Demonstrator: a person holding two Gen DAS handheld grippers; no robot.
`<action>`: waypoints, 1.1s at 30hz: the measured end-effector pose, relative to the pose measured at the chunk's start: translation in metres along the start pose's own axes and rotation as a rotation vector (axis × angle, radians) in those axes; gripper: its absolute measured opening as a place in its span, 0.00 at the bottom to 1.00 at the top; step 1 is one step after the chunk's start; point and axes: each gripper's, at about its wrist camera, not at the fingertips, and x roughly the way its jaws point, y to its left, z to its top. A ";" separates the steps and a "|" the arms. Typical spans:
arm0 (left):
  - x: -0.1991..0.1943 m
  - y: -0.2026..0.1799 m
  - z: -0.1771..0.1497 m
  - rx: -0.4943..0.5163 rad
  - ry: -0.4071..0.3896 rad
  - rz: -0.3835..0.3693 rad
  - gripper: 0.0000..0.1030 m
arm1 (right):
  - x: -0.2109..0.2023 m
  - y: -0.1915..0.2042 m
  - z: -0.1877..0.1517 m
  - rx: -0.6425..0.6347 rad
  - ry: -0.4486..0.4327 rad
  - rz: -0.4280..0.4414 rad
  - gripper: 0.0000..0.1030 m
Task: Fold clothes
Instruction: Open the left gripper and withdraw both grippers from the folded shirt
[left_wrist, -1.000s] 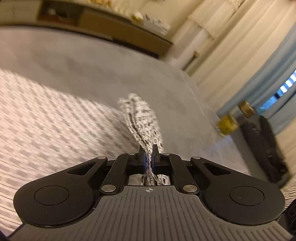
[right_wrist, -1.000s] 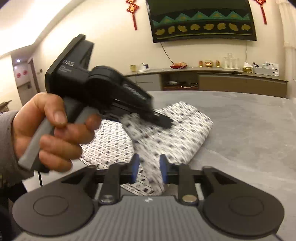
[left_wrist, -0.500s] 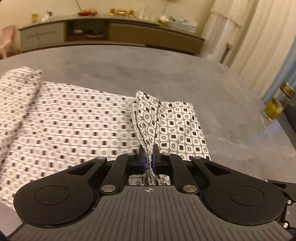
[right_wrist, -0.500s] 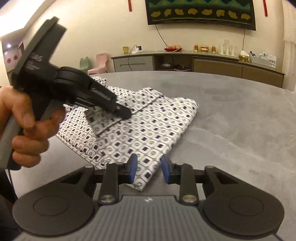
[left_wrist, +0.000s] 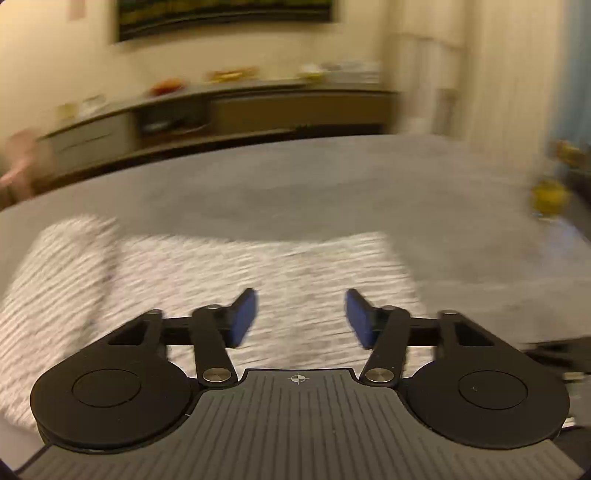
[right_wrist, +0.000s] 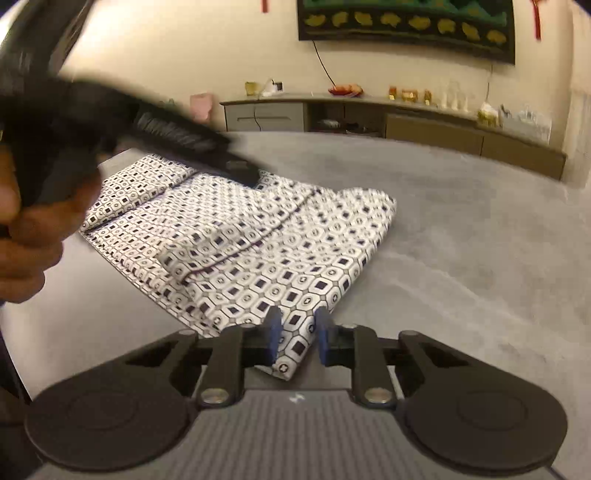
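A grey counter (right_wrist: 461, 229) fills both views. At lower centre of the right wrist view, the right hand-held gripper (right_wrist: 297, 334) stands slightly spread around the nearest corner of the folded patterned shirt (right_wrist: 258, 240) without pinching it. The left hand-held gripper (left_wrist: 300, 317), blurred, hangs wide apart over the cloth. A sideboard (right_wrist: 406, 122) lines the far wall.

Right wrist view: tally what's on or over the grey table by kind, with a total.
Patterned garment, folded flat on the grey table: 1
Handheld grippers: 2, the left gripper above the garment and the right gripper open around its near corner
Total: 3
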 end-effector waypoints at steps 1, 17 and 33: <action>0.005 -0.011 0.004 0.037 0.029 -0.069 0.65 | 0.000 0.001 0.000 -0.007 -0.005 0.000 0.13; -0.013 0.072 0.017 -0.085 0.040 -0.025 0.00 | -0.021 -0.001 0.007 0.044 -0.124 0.156 0.24; 0.001 0.177 -0.057 -0.332 0.128 -0.081 0.38 | 0.021 0.052 0.030 -0.089 -0.031 0.127 0.27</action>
